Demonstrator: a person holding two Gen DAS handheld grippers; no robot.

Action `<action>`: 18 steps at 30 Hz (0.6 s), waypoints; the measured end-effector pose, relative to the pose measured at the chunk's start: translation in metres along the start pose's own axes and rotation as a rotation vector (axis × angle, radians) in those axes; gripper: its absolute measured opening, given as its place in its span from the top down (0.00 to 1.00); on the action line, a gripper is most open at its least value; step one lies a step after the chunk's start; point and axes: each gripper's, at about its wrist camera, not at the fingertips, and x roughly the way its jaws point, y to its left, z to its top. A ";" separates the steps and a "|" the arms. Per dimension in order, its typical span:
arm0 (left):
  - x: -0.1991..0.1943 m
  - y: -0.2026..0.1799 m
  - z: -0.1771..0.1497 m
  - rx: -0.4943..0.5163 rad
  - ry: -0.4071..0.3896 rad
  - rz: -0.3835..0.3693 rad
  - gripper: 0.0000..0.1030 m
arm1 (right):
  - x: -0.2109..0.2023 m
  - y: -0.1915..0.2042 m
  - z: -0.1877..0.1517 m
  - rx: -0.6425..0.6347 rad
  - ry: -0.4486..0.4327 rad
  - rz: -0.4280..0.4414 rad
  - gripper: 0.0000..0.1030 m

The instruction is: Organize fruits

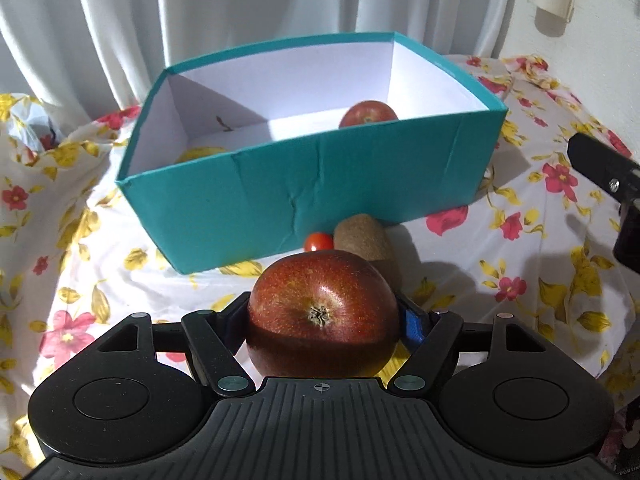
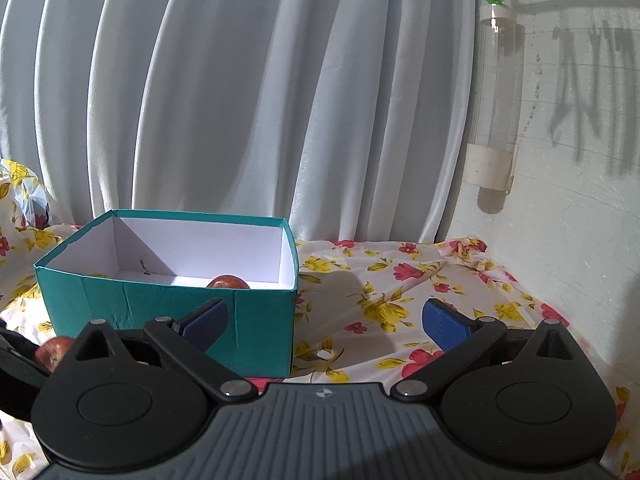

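Two apples: one [image 1: 323, 312] in left gripper [image 1: 322, 320]; one [image 1: 369, 113] in teal box [image 1: 304, 184]

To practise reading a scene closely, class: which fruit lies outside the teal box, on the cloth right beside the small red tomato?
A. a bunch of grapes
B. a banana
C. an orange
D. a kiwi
D: the left wrist view shows a brown fuzzy kiwi lying next to the tomato on the floral cloth, just in front of the teal box.
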 end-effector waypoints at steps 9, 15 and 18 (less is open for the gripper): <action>-0.028 0.040 0.003 -0.075 -0.046 0.063 0.25 | 0.022 0.042 -0.014 -0.047 0.115 0.074 0.04; -0.035 0.058 0.005 -0.097 -0.070 0.086 0.25 | 0.050 0.070 -0.023 -0.047 0.237 0.161 0.15; -0.036 0.064 0.006 -0.100 -0.077 0.088 0.25 | 0.062 0.080 -0.025 -0.044 0.281 0.195 0.21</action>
